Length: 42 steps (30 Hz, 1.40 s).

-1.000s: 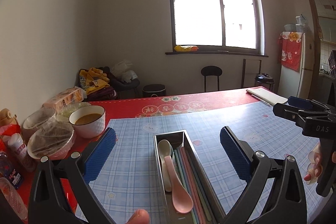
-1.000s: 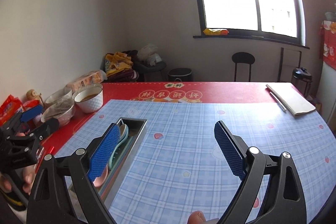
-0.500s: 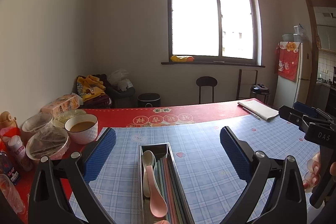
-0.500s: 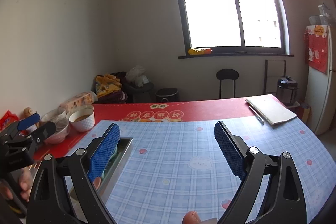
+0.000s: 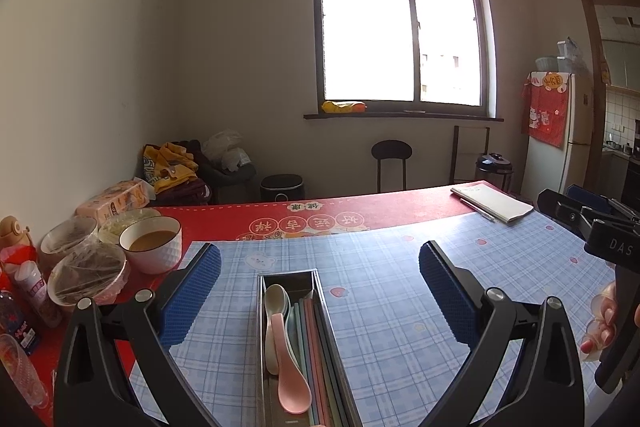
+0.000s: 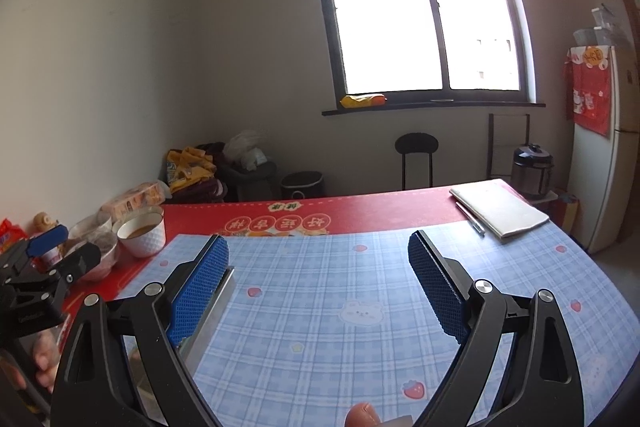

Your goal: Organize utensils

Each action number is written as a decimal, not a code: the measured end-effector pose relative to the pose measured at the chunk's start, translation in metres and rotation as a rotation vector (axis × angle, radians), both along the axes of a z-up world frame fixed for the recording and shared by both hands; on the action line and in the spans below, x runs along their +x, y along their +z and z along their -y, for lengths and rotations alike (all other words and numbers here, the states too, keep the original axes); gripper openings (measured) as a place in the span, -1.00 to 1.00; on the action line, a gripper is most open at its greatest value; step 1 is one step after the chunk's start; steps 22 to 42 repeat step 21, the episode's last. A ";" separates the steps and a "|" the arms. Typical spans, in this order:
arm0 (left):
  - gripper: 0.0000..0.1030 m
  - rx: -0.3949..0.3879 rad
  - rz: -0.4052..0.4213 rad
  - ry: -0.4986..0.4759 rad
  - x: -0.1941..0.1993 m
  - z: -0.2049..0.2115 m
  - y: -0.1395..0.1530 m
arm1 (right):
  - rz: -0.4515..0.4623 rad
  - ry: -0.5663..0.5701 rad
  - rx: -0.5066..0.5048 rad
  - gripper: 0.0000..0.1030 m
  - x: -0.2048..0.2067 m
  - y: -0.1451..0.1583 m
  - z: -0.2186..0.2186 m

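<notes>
The utensils lay in a narrow metal tray (image 5: 317, 281) on the blue checked cloth of the worktop (image 5: 384, 307), straight ahead of the left tool (image 5: 320, 297) and between its two blue pads, though below them and untouched. The left tool was spread wide and held nothing; the right tool (image 6: 318, 291) was likewise spread wide and empty, hanging over bare cloth just right of the tray, whose rim (image 6: 218, 297) showed beside its left pad. In the tray two spoons could be counted: a white spoon (image 5: 276, 311) with its bowl toward the far end, and a pink spoon (image 5: 290, 367) lying partly over it with its bowl toward the near end. Beside them ran a bundle of chopsticks (image 5: 314, 343) in pink, green and grey; roughly five or six strips showed, but they lay too tightly packed for a sure count. The spoons looked like glazed ceramic or hard plastic, so probably light, rigid, smooth and apt to slip, and chippable if ceramic; the handle near its middle seemed the safest grip. The chopsticks looked thin, stiff, very light and likely to roll or scissor, best pinched across the bundle at mid-length. The tray, probably steel, would be stiff and heavier, best taken by a long wall
</notes>
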<state>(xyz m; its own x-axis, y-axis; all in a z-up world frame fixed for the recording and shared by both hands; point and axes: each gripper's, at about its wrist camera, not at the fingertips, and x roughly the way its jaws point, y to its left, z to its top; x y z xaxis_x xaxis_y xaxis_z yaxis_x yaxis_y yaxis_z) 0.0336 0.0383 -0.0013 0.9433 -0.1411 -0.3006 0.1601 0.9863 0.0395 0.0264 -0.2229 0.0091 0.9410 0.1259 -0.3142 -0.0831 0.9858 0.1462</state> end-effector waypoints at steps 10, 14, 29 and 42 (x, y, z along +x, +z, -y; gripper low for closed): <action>0.88 0.011 -0.012 -0.020 0.001 0.004 -0.002 | -0.006 -0.023 -0.002 0.71 0.000 -0.001 0.004; 0.88 0.013 -0.014 -0.021 0.000 0.005 -0.002 | -0.009 -0.028 -0.003 0.71 0.000 -0.001 0.005; 0.88 0.009 -0.015 -0.016 0.000 0.004 -0.002 | -0.016 -0.035 -0.003 0.71 0.002 -0.003 0.009; 0.88 0.009 -0.015 -0.016 0.000 0.004 -0.002 | -0.016 -0.035 -0.003 0.71 0.002 -0.003 0.009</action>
